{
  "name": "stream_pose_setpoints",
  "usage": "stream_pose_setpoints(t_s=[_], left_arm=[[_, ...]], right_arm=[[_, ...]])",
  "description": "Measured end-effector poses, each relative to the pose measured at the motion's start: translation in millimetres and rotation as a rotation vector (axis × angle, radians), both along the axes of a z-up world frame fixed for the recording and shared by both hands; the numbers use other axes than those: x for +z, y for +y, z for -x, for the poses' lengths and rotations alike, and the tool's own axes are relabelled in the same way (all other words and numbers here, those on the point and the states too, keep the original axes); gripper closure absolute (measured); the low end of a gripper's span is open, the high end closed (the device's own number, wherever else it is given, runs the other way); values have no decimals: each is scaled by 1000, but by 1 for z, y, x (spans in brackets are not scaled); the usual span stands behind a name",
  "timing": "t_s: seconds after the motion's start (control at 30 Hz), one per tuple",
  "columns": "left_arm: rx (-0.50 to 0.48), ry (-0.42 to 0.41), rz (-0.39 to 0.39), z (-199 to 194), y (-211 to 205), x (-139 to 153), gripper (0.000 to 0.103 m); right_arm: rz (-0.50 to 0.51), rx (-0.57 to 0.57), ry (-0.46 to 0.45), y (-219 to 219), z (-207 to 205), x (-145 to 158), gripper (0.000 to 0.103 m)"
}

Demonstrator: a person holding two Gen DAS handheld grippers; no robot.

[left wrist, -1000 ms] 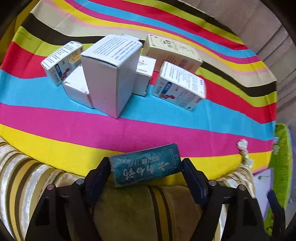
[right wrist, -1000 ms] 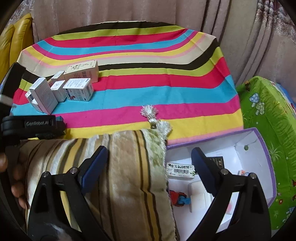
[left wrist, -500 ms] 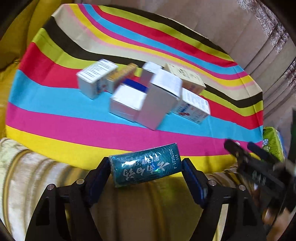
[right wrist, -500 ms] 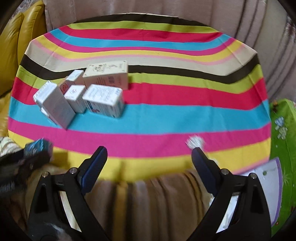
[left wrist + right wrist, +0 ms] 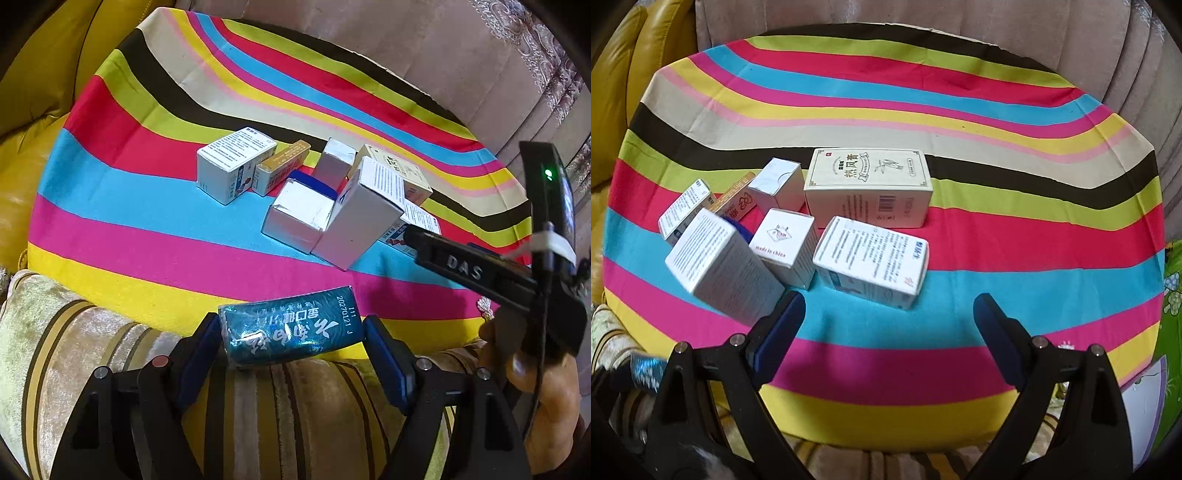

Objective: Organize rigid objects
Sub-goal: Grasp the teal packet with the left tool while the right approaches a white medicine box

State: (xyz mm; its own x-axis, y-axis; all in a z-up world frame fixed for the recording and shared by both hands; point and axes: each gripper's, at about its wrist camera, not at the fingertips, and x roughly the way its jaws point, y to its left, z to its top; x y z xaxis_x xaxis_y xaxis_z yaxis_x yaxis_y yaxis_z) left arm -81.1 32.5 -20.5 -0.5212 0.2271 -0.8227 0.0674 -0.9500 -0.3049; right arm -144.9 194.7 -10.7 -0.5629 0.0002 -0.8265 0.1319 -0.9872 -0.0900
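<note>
I have the left gripper [image 5: 291, 341] pinching a dark teal, foil-wrapped rectangular packet with white lettering [image 5: 290, 330] crosswise between its blue pads, clamped at the two short ends so the long face stays level and readable. It hangs over the near yellow band of the striped multicoloured cloth [image 5: 129, 221], above a beige striped velvet cushion [image 5: 74, 354], well short of the tall white cardboard carton [image 5: 360, 214] that marks the cluster of boxes. I judge I am carrying it to join that group.

My right gripper [image 5: 888, 328] is spread wide and holds nothing, poised just in front of the same tall white carton [image 5: 724, 267], seemingly to take a box or square up the row. Behind that carton a large cream printed box [image 5: 870, 184] lies flat; beside it lies a white box with small blue print [image 5: 873, 260].
</note>
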Motion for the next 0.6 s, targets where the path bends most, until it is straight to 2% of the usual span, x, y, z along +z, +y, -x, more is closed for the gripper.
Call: stream_pose_setpoints(t_s=[0.33,0.6], left_arm=[[-11,-9,-14,2,-2,-5,25],[-16,-10,4,2,1,-8,25]], right_arm=[[-9,-29,-18,-4,16,-7,9],[-2,-62,-27,-3,24,-11,9]])
